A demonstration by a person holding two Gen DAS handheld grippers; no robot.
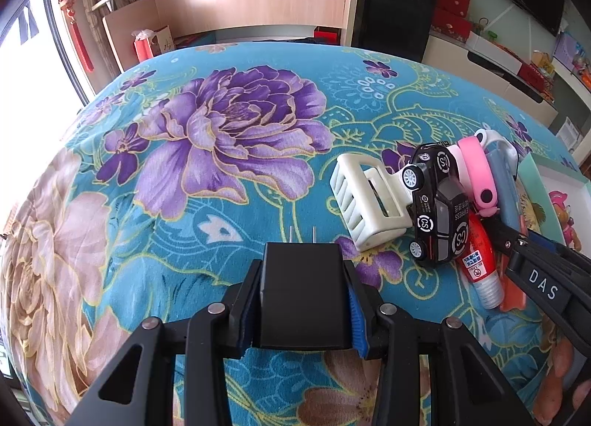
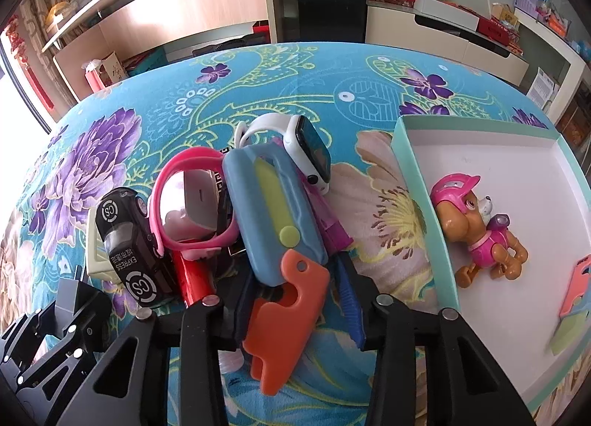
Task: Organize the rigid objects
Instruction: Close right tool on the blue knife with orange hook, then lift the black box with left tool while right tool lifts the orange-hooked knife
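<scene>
My left gripper is shut on a black plug adapter whose two prongs point forward, low over the floral cloth. To its right lies a pile: a cream hair claw, a black toy car, a red tube, a pink watch and a white smartwatch. My right gripper is open around a blue and orange toy cutter in that pile. A teal-rimmed box lid at the right holds a pink puppy figure and a card.
The table is covered with a teal floral cloth. Behind it stand a wooden shelf unit, a black cabinet and a low white sideboard with red boxes. A window is at the far left.
</scene>
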